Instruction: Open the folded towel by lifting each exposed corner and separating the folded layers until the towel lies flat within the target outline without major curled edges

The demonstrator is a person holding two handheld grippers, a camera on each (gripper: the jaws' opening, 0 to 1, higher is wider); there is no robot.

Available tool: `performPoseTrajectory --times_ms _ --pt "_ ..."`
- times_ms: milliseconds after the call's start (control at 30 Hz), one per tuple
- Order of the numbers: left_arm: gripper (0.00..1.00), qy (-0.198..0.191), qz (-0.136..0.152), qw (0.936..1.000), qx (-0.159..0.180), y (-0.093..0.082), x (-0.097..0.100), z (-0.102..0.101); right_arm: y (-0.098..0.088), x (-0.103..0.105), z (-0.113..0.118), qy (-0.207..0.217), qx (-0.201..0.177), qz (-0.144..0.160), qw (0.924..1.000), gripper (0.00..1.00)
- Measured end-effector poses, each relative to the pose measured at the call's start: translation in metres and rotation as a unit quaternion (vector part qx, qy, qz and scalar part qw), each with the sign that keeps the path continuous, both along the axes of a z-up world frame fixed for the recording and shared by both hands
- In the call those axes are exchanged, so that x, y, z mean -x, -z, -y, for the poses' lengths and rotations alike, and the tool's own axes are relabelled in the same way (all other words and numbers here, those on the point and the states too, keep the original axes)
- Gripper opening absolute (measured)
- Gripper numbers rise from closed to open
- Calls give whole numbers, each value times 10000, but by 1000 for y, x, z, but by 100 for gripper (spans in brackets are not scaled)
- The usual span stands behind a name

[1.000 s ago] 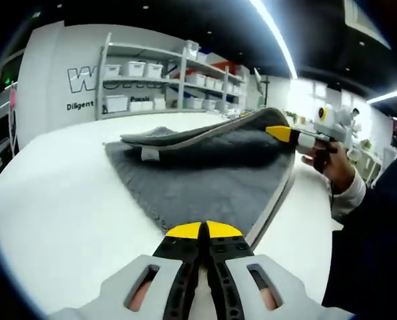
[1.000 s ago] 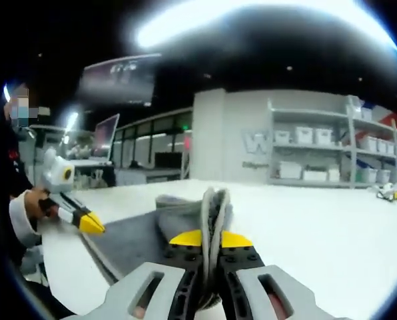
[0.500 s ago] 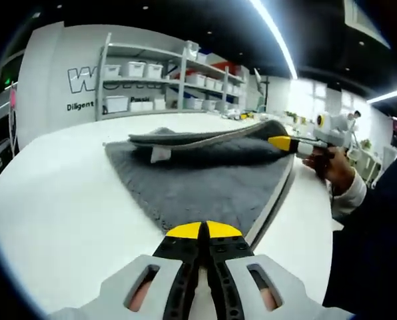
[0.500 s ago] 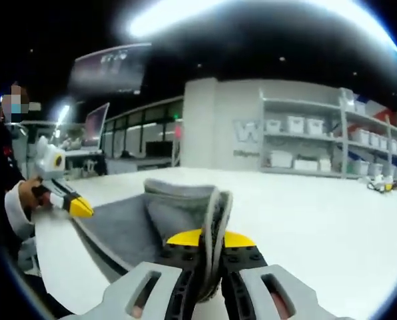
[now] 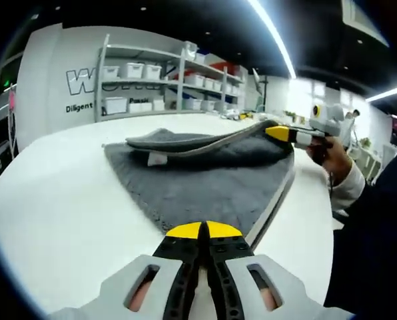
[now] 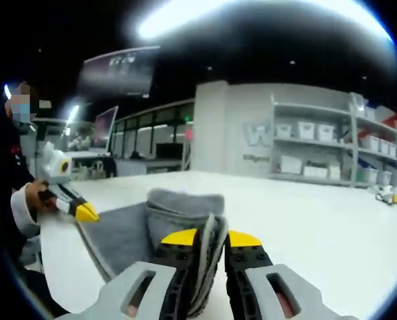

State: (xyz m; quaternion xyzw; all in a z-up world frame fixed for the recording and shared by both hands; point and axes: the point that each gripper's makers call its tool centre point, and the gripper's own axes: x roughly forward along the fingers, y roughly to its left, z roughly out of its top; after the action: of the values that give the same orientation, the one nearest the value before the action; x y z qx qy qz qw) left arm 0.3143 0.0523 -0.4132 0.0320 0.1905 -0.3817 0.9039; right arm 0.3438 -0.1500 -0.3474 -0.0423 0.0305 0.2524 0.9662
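Lifted slightly: fuzzy grey towel point(image 5: 205, 180) fold (right hand-held gripper point(image 6: 210, 238) clamped) | left hand-held gripper point(image 5: 204, 230) together

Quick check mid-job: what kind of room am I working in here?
Probably a lab or workshop-style data-collection space, not a home. Grey metal shelving holds rows of white storage bins, a wall carries large printed lettering, and the grey towel lies on a broad white table under strip ceiling lights.
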Motion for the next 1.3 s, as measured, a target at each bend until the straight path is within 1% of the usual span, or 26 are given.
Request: performPoseTrajectory --times_ms 67,133,200,267,300,400,433,467,500,533,567,633,733,800,867,900,1033,1167,1300 --pt "1 0 19 10000 -14 0 -1 0 6 -4 -3 -180 15 -166 9997 12" --pt "1 -8 24 10000 -26 0 -2 0 6 -8 -3 -193 -53 -200 9996 14" --pt "1 -13 31 10000 -36 0 -2 0 5 -8 -7 -279 -41 -215 9994 15" --pt "1 -15 33 10000 -33 0 -3 -1 8 -13 -12 -413 300 -227 9984 15" --pt "1 -17 26 10000 -24 0 -3 -1 8 -15 -14 -417 368 -250 9981 16" --pt "1 -19 27 10000 -8 -1 -6 -5 8 -19 -23 -599 517 -286 9965 17" --pt "1 -20 24 10000 -7 -1 -6 -5 9 -19 -25 -615 592 -272 9960 15" --pt "1 -21 19 10000 -5 -1 -7 -7 11 -19 -25 -632 695 -270 9952 9" --pt "1 -18 26 10000 -17 -1 -10 -9 16 -18 -26 -671 930 -279 9930 3" --pt "1 -11 42 10000 -30 -1 -10 -10 17 -18 -25 -626 1006 -250 9926 2" --pt "1 -8 45 10000 -35 -1 -9 -10 17 -19 -24 -554 1015 -203 9931 1" --pt "1 -8 39 10000 -36 -1 -11 -12 14 -16 -22 -564 983 -181 9934 1" --pt "1 -13 48 10000 -73 -1 -12 -14 4 -13 -17 -492 927 -78 9944 1" --pt "1 -13 65 9999 -99 -1 -13 -15 1 -9 -11 -389 1003 -91 9942 1" --pt "1 -27 59 9999 -93 -2 -14 -17 -8 -9 -6 -331 1011 -68 9943 0" --pt "1 -30 54 9999 -88 -2 -14 -17 -9 -8 -6 -326 1013 -68 9943 0" --pt "1 -39 41 10000 -64 -2 -17 -19 -1 -3 8 -164 1069 -241 9938 0" --pt "1 -51 2 10000 -4 -2 -16 -19 7 -3 16 -107 1161 -413 9923 0" --pt "1 -48 17 10000 -19 -2 -16 -19 14 0 23 -45 1201 -572 9911 0"
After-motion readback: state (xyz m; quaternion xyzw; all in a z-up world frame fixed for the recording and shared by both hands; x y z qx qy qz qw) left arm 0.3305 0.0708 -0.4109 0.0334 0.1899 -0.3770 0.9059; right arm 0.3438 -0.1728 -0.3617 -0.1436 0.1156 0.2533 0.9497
